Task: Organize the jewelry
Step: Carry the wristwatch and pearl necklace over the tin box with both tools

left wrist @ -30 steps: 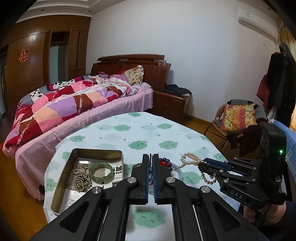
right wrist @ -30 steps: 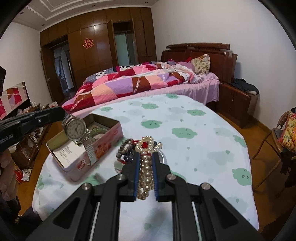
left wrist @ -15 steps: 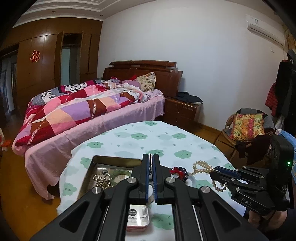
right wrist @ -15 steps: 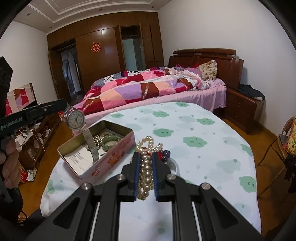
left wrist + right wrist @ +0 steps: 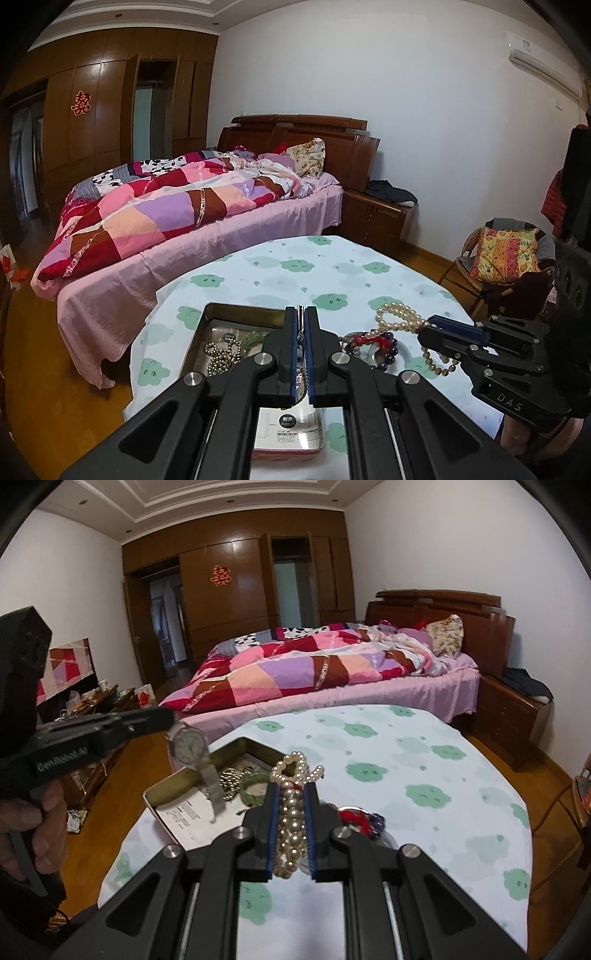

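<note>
Jewelry is split between the two grippers, an open tin and the tablecloth. Nearest the right wrist camera, the right gripper [image 5: 291, 805] is clamped on a pearl necklace [image 5: 291, 827], the strand bunched between its blue pads with a loop of pearls sticking up past the fingertips. Just beyond and to the right of those fingertips lies a dark beaded bracelet [image 5: 373, 821] with a red tassel, on the cloud-print tablecloth [image 5: 424, 775]. To the left of the fingertips stands the open metal tin [image 5: 166, 794], holding a printed card, a string of metallic beads [image 5: 231, 779] and a green jade bangle [image 5: 255, 784].

The left gripper [image 5: 168, 716] reaches in from the left above the tin, held by a hand [image 5: 33, 819]. Its jaws are pinched tight on a silver wristwatch [image 5: 188, 744], which hangs below the tip with its white dial facing the camera and its mesh band dangling over the tin's near corner. From the left wrist camera, only a thin sliver of the watch band shows between the closed fingers, with the tin [image 5: 207, 321] directly below and ahead of them; the right gripper [image 5: 434, 332] comes in from the right with pearls trailing from it.

Past the table stands a bed [image 5: 369, 690] with a patchwork quilt, then a dark wooden wardrobe wall [image 5: 236, 602].
</note>
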The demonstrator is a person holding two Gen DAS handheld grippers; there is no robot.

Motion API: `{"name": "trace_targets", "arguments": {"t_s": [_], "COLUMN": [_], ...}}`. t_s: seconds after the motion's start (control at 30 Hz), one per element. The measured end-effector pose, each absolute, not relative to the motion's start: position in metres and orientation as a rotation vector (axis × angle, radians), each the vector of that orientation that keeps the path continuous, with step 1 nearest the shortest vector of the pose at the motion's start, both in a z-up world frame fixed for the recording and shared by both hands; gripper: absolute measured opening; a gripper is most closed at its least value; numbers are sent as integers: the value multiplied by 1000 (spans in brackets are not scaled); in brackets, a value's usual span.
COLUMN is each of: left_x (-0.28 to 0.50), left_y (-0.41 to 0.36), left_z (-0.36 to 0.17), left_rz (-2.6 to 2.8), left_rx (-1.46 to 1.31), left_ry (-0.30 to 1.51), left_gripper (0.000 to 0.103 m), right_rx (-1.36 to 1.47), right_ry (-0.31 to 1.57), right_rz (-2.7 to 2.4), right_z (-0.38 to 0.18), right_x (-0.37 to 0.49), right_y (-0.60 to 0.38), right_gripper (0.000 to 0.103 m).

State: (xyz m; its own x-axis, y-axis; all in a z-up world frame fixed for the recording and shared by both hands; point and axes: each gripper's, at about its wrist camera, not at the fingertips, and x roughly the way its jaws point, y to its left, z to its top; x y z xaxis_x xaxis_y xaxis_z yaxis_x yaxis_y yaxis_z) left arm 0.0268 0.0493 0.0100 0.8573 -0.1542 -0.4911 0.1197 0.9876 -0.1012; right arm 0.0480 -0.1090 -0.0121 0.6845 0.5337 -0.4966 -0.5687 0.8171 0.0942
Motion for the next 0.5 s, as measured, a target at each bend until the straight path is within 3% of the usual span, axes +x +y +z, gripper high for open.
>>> {"name": "trace_targets", "arguments": {"t_s": [0.5], "left_x": [45], "left_y": [70], "left_z": [-2], "left_rz": [-112], "left_rx": [-82], "left_ry": [556], "left_gripper": [2], "right_rx": [-97], "right_ry": [542], "right_rz": [687], "right_z": [-11], "right_x": [63], "right_y": [-68], "right_gripper": [15]}}
